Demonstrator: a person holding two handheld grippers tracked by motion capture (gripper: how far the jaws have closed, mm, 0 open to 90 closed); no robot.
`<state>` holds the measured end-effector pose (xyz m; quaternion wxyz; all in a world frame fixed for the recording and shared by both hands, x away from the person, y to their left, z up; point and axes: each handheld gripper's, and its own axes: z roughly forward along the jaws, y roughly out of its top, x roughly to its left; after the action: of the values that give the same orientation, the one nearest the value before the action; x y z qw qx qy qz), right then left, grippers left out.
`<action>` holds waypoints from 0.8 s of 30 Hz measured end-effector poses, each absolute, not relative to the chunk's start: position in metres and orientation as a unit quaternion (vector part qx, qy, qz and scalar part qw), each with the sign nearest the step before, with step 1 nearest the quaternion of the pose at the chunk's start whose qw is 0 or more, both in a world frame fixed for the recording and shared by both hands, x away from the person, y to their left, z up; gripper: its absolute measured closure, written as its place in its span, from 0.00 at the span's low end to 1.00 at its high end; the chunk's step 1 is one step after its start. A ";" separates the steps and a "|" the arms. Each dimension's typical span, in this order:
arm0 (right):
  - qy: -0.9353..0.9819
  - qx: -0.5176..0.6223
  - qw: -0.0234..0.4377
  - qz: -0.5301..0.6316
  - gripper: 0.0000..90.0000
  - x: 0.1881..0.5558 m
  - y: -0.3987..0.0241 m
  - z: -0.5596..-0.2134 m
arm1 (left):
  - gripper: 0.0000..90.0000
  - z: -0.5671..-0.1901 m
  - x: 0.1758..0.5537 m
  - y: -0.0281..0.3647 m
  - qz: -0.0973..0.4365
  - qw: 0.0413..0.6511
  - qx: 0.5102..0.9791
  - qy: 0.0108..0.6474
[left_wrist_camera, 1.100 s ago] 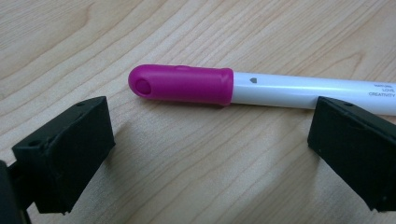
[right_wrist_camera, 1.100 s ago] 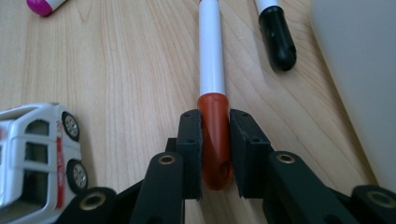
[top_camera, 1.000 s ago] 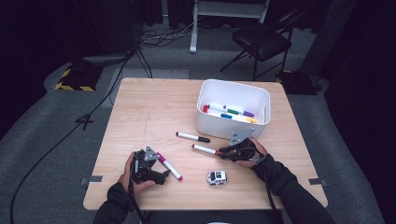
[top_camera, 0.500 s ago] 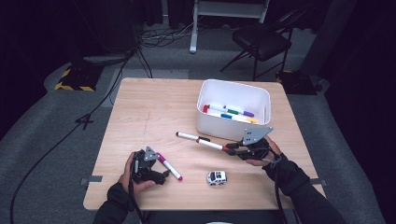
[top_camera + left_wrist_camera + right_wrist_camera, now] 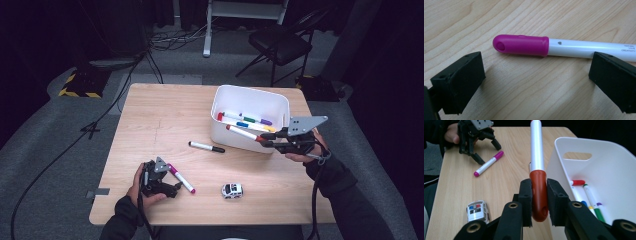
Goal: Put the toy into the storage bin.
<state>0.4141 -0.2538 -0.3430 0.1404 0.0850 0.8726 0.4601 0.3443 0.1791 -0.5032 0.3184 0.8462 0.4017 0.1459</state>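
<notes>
The right gripper is clamping the red-capped white marker at the near wall of the white plastic bin, while the left gripper is resting wide open beside the magenta-capped white marker on the wooden table

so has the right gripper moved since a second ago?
Yes. The right gripper, shut on the red-capped marker, went from the table by the black-capped marker up toward the white bin.
</notes>
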 end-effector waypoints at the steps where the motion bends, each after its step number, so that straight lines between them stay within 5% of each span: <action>1: 0.873 0.083 0.147 0.458 0.84 0.415 -0.255 -0.340 | 0.01 -0.503 0.344 0.179 0.146 0.319 0.846 0.402; 11: 0.869 0.106 0.166 0.454 0.84 0.437 -0.263 -0.319 | 0.01 -0.503 0.344 0.179 0.146 0.318 0.846 0.402; 24: 0.877 0.175 0.152 0.422 0.84 0.496 -0.277 -0.338 | 0.01 -0.503 0.344 0.179 0.146 0.318 0.846 0.402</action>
<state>0.4962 -0.2773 -0.3378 0.1516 0.1754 0.8767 0.4215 0.3443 0.1791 -0.5031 0.3179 0.8464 0.4015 0.1458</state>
